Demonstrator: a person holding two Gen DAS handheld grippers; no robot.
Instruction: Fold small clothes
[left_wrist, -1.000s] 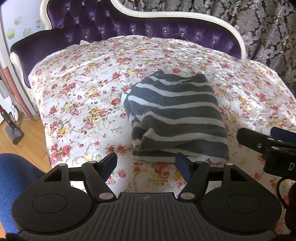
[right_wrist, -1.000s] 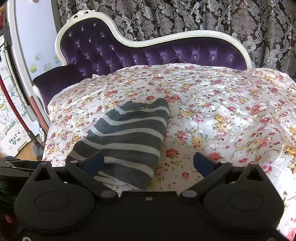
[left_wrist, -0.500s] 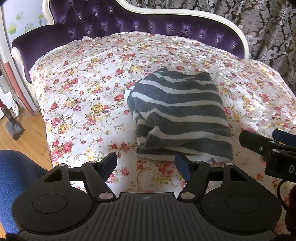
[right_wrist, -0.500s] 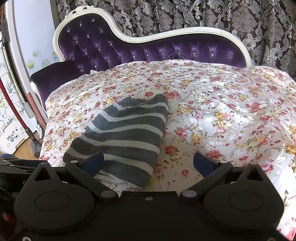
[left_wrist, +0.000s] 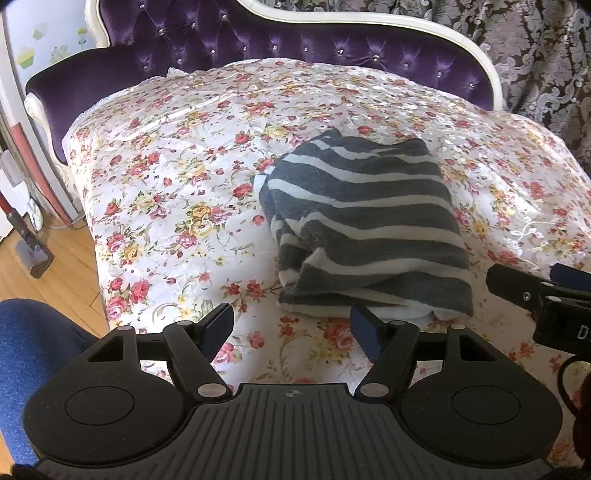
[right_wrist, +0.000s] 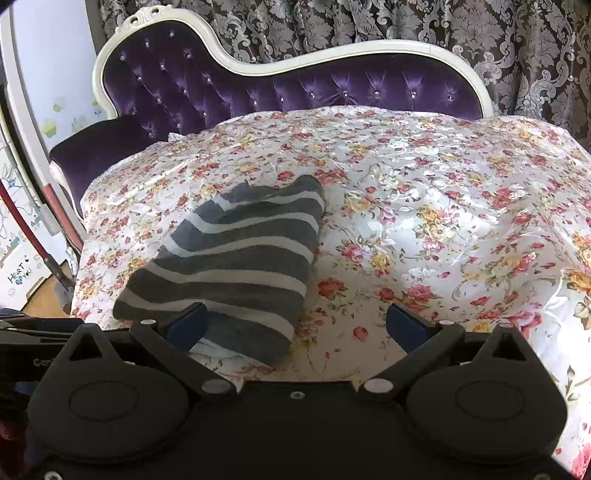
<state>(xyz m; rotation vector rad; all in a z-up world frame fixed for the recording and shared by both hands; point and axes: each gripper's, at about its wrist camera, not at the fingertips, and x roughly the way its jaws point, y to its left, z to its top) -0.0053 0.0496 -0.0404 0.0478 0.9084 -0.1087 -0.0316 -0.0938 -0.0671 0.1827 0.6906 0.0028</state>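
Note:
A folded grey garment with white stripes lies on the flowered cover of a sofa. My left gripper hovers just in front of the garment's near edge, open, with nothing between its blue pads. In the right wrist view the same garment lies left of centre. My right gripper is open over the garment's near right corner, its left fingertip in front of the cloth, gripping nothing. Part of the right gripper shows at the right edge of the left wrist view.
The purple tufted sofa back with a white frame rises behind the cover. Patterned curtains hang behind it. Wooden floor and a vacuum head lie to the left. A blue-clad knee is at the lower left.
The garment sits slightly higher in both views than a second ago; both grippers stay open and hold nothing.

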